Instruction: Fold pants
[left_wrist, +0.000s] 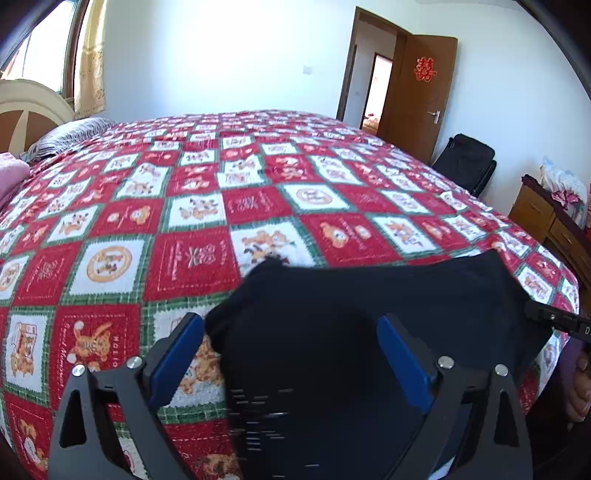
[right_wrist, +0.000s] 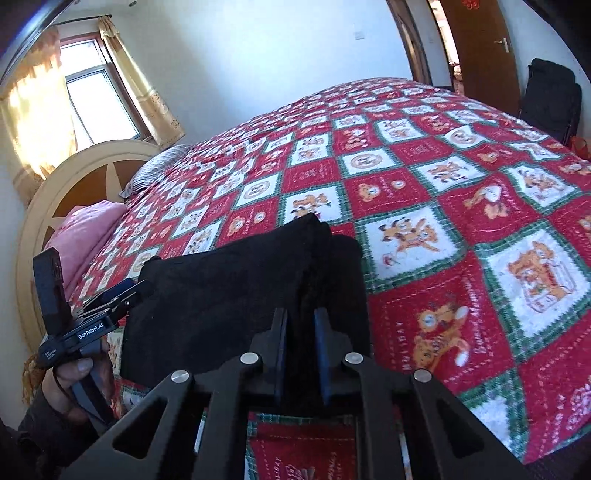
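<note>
Black folded pants (left_wrist: 369, 295) lie near the front edge of the bed on a red, white and green quilt (left_wrist: 192, 221). My left gripper (left_wrist: 290, 332) stands wide open over the pants' left part. One blue pad is on the quilt side and the other is over the cloth, and neither presses it. In the right wrist view the pants (right_wrist: 229, 280) form a thick stack. My right gripper (right_wrist: 301, 325) is shut on their near right edge, with black cloth pinched between its blue pads. A hand (right_wrist: 74, 373) holds the left gripper (right_wrist: 122, 291) at the stack's left corner.
A striped pillow (left_wrist: 70, 136), a pink blanket (right_wrist: 85, 225) and a curved headboard (right_wrist: 74, 173) are at the bed's far left. An open brown door (left_wrist: 417, 92), a black bag (left_wrist: 465, 162) and a wooden dresser (left_wrist: 546, 218) stand at the right.
</note>
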